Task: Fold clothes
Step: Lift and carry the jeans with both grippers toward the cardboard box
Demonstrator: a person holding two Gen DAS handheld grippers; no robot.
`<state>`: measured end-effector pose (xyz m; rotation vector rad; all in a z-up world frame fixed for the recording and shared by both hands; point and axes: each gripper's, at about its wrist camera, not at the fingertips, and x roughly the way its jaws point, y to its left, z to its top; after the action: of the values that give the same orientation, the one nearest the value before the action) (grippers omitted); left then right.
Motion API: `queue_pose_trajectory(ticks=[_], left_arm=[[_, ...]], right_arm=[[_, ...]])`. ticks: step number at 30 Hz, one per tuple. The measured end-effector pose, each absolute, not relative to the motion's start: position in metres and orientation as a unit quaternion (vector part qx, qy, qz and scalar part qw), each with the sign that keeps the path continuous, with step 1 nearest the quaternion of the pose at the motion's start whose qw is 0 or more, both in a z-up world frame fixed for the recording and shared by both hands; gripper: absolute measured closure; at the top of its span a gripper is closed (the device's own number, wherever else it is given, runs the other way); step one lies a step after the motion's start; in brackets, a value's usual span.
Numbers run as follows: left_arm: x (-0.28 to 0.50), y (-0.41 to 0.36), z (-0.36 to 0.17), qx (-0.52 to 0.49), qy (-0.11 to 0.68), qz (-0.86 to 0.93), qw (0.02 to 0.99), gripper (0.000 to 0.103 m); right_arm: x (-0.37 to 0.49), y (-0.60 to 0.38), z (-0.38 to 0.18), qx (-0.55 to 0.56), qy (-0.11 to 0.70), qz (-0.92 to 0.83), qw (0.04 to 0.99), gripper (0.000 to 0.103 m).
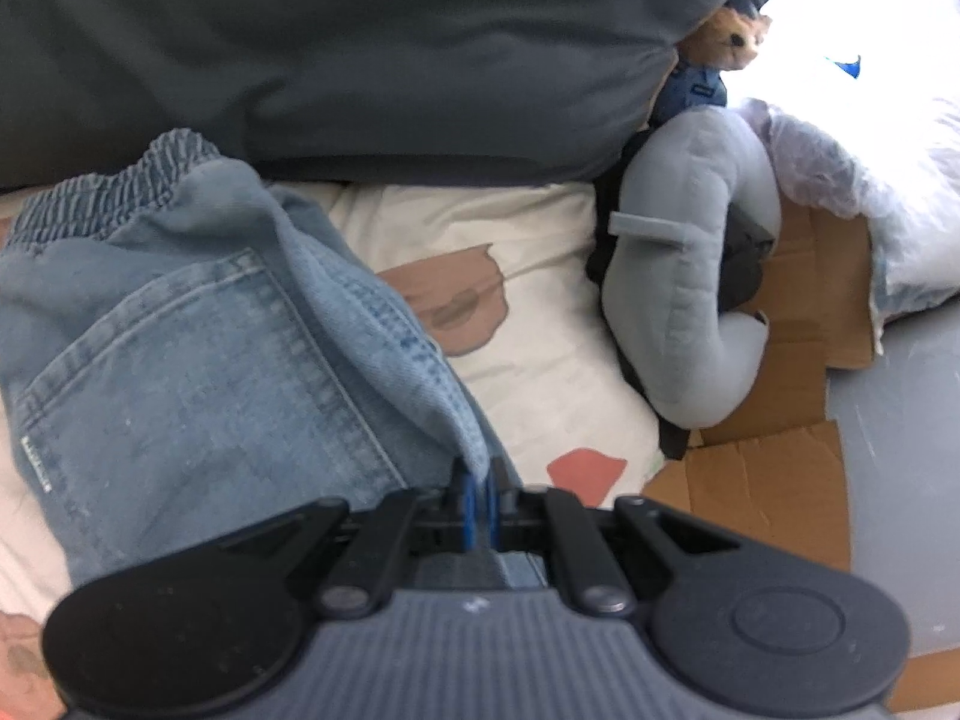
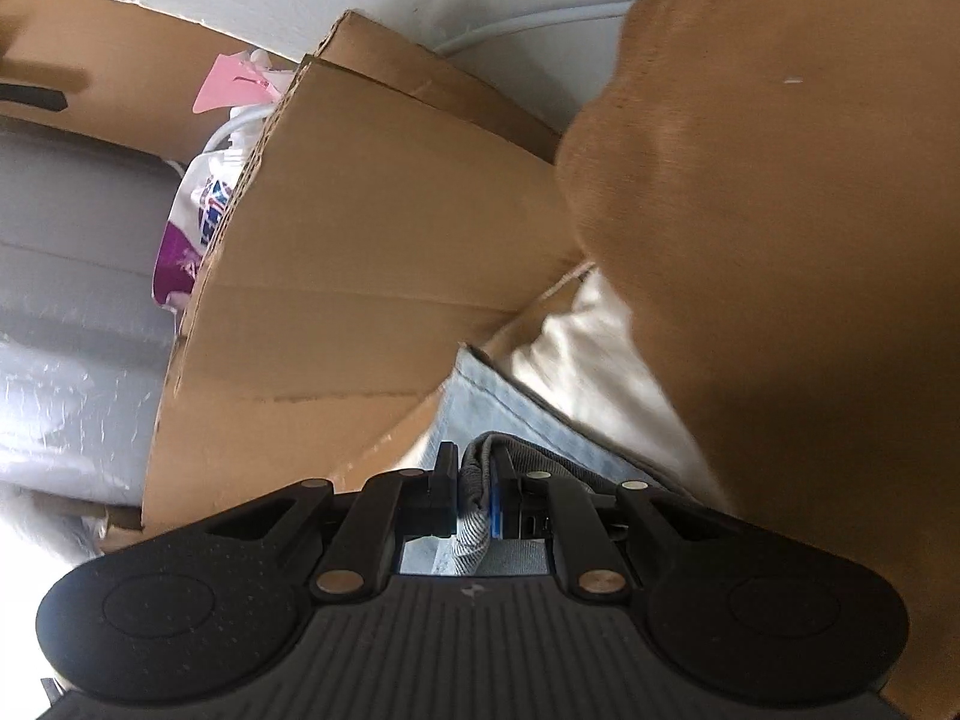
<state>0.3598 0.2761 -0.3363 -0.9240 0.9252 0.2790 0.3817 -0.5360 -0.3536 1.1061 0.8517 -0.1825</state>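
Bedding with a cream, blotch-printed sheet [image 1: 540, 312] carries the work: pale jeans [image 1: 198, 324] lie across it, elastic waistband toward a dark pillow [image 1: 360, 54] and back pocket facing up. The left gripper [image 1: 478, 495] is clamped on a fold of the denim, which rises straight out of its closed jaws and drapes off to the left, so the cloth hangs from the grip rather than lying flat. In the right wrist view, the right gripper [image 2: 474, 501] is likewise pinched tight on a bunched hem of the jeans, the fabric wedged between its jaws and a strip of light denim running ahead of them. Holding two separate edges at once probably serves to carry one part of the garment over another, a fold apparently under way and not yet laid down. Beyond the jeans, a grey plush toy [image 1: 690, 276] leans beside the pillow, with flattened cardboard [image 1: 768, 462] next to it. A cardboard box [image 2: 360, 240] and a brown cloth [image 2: 780, 240] crowd the right gripper's view.
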Motion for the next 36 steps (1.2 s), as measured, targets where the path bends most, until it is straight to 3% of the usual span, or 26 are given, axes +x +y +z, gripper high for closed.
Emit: queue_pose_trajectory(ticks=[13,36], left_arm=[[0.396,0.268,-0.371,-0.423,0.438,0.161,0.777,0.099],[0.443,0.244,-0.403,-0.386,0.467,0.216,0.766,0.099]], right_arm=[[0.448,-0.523,-0.386,0.507,0.397,-0.108,0.757,0.094],[0.479,-0.520,-0.424,0.522,0.395,-0.167,0.737,0.094]])
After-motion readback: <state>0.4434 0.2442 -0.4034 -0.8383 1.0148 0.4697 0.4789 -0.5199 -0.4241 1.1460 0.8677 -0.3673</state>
